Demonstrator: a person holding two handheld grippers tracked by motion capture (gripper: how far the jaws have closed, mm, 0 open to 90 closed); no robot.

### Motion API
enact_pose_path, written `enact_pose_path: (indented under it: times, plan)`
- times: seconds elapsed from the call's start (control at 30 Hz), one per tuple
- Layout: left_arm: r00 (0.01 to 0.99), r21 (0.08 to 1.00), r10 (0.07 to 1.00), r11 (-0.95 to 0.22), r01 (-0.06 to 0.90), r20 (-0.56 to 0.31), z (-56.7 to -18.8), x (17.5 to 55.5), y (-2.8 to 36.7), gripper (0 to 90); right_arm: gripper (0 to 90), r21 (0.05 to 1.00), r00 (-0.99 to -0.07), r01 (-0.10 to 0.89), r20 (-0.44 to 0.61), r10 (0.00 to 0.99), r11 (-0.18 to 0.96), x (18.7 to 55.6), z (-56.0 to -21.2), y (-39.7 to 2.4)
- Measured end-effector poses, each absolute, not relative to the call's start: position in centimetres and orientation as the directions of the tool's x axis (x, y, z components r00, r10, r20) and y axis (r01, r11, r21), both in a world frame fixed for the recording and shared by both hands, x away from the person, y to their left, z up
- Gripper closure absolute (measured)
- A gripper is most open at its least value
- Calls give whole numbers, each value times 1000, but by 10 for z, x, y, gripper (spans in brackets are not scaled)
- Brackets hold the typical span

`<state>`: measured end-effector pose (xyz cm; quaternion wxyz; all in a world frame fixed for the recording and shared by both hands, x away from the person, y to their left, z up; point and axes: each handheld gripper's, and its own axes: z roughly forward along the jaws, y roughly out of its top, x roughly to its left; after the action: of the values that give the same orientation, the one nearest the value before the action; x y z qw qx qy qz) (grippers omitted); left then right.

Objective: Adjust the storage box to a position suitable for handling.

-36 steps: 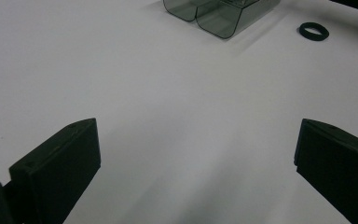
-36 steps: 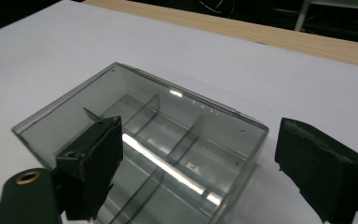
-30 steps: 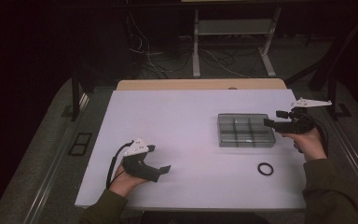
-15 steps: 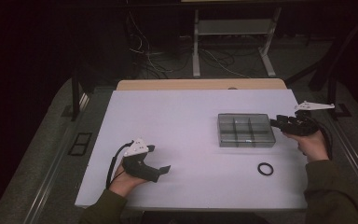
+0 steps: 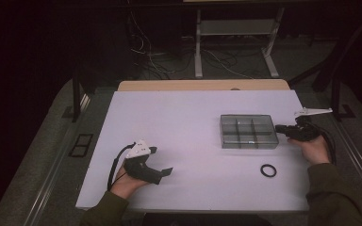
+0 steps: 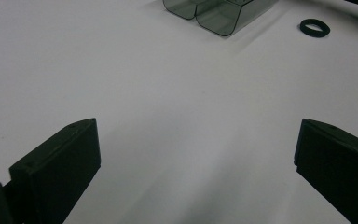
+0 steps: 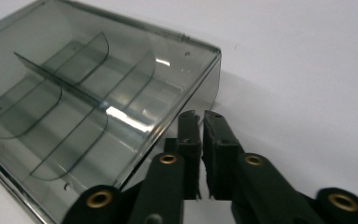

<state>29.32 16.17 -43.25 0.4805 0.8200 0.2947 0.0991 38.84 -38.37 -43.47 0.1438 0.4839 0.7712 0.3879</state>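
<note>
Right gripper view: your right gripper point(image 7: 200, 121), its jaws having just closed empty, sits beside the stiff, slippery, light compartment box point(image 7: 88, 93); grip its right wall. Left gripper point(image 6: 191, 158) gapes wide.

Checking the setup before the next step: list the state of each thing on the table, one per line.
Compartment box: lidless, upright, compartments empty.
Black ring: lying flat, untouched, apart from the box.
Left gripper: open, nothing between its jaws.
Right gripper: shut, empty, at the box's edge.

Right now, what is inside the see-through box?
The clear box holds nothing: thin dividers split it into bare compartments, and its see-through walls hide nothing. The black ring lies outside on the table.
</note>
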Motion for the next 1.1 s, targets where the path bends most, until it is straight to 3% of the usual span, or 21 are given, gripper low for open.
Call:
enact_pose_path:
  times: [0.5, 1.1]
  plan:
    - [806, 847, 580, -365, 386, -118, -432, 293, 162, 0, 888, 680, -501, 682, 165, 850, 270, 389, -448, -379]
    - [806, 847, 579, -365, 386, -117, -432, 293, 162, 0, 888, 678, -507, 680, 162, 846, 278, 389, -449, -375]
